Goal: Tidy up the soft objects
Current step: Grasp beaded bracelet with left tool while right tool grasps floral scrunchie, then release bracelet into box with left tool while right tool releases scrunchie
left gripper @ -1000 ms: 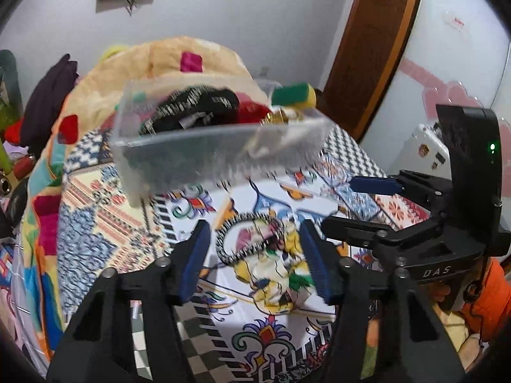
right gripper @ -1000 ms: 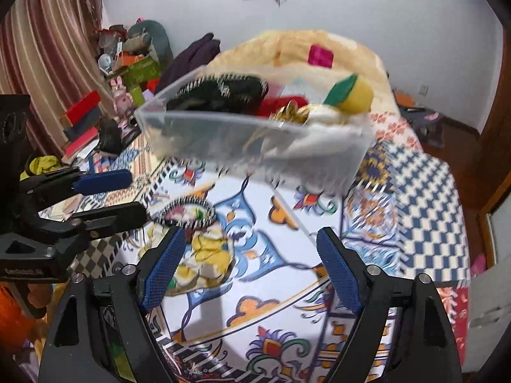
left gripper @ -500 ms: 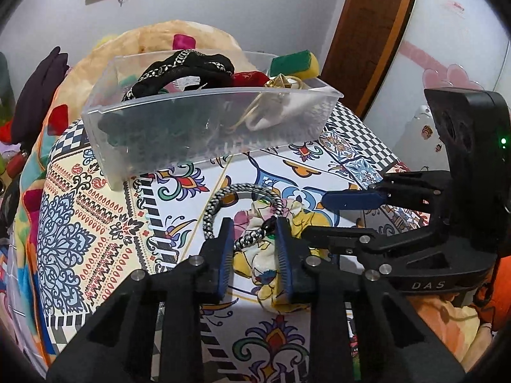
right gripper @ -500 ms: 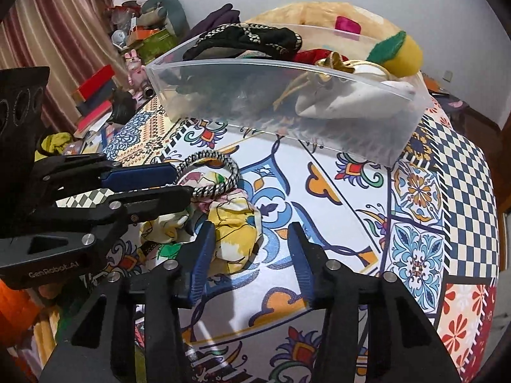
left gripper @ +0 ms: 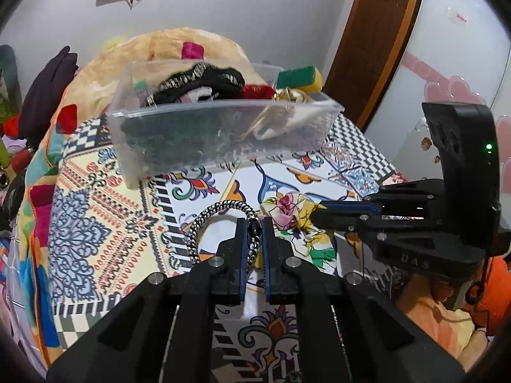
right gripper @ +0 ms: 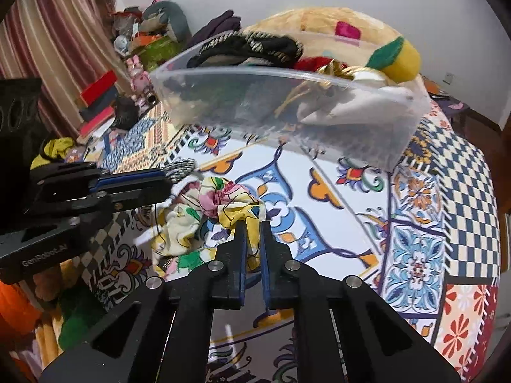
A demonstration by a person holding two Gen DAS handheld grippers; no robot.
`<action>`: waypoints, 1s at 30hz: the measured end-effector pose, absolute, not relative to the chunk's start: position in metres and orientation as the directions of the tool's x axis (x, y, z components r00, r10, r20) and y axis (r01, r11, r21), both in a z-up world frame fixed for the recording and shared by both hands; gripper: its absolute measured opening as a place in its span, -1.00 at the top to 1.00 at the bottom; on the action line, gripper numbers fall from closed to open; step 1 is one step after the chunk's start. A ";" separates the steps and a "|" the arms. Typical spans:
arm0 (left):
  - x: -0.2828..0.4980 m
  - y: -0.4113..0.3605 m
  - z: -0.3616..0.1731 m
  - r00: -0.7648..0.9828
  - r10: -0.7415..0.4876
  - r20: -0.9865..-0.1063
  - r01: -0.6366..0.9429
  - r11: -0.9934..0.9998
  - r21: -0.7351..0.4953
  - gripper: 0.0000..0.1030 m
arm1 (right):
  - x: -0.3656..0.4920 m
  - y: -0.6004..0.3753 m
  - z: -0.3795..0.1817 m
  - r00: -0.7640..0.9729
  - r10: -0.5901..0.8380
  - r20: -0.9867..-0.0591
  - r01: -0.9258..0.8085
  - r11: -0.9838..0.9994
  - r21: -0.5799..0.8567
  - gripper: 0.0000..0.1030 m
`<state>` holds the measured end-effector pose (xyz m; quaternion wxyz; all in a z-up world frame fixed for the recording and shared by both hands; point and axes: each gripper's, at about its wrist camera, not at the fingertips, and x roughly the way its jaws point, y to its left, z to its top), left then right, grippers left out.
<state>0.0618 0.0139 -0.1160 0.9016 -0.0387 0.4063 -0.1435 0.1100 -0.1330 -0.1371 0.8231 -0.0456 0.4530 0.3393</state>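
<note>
- The patterned bedspread (left gripper: 105, 229) covered the whole surface, printed with checks, scrolls and floral tiles in many colours; everything else lay on it.
- A heaped yellow blanket (right gripper: 319, 19) with a pink patch rose behind the bin, at the far end of the bed.
- The clear plastic bin (left gripper: 223, 137) stood near the far end of the bedspread, already holding soft things: a black item with a silver braided edge (left gripper: 204, 79), something red, a white pouch with gold cord (right gripper: 338, 105), and a green-and-yellow sponge (right gripper: 396, 57) sticking up at one end.
- The floral scrunchie (right gripper: 220, 204), yellow with pink roses and green leaves, lay crumpled on the bedspread on the near side of the bin, well apart from it.
- The black-and-white braided ring (left gripper: 223, 207) sat just beside the scrunchie, on its left in the left wrist view, partly raised.
- The left gripper (left gripper: 254, 229) had its blue-padded fingers drawn close together, clamped on the near side of the braided ring.
- The right gripper (right gripper: 252, 233) had its fingers likewise pressed nearly together, pinching a fold of the scrunchie's yellow fabric at its near edge.
- The two grippers worked side by side, each body showing in the other's camera.
</note>
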 end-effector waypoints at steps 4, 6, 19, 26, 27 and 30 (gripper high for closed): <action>0.058 0.022 -0.101 0.666 -0.283 -0.690 0.210 0.959 -0.190 0.86 | 0.111 -0.141 -0.125 0.402 0.521 -0.753 -0.588 0.777 0.224 0.88; 0.057 0.027 -0.091 0.689 -0.275 -0.671 0.200 0.961 -0.188 0.86 | 0.111 -0.145 -0.118 0.425 0.520 -0.740 -0.584 0.783 0.214 0.88; 0.073 0.045 -0.023 0.820 -0.243 -0.518 0.185 0.969 -0.161 0.86 | 0.130 -0.153 -0.032 0.635 0.503 -0.586 -0.560 0.822 0.100 0.88; 0.100 0.046 0.001 0.854 -0.210 -0.476 0.180 0.978 -0.110 0.86 | 0.151 -0.145 -0.016 0.680 0.508 -0.529 -0.542 0.834 0.105 0.88; 0.107 0.046 0.001 0.854 -0.205 -0.478 0.178 0.979 -0.102 0.86 | 0.154 -0.146 -0.017 0.682 0.509 -0.526 -0.540 0.835 0.107 0.88; 0.124 0.045 -0.002 0.847 -0.202 -0.491 0.179 0.979 -0.094 0.86 | 0.165 -0.145 -0.021 0.681 0.510 -0.525 -0.535 0.836 0.119 0.88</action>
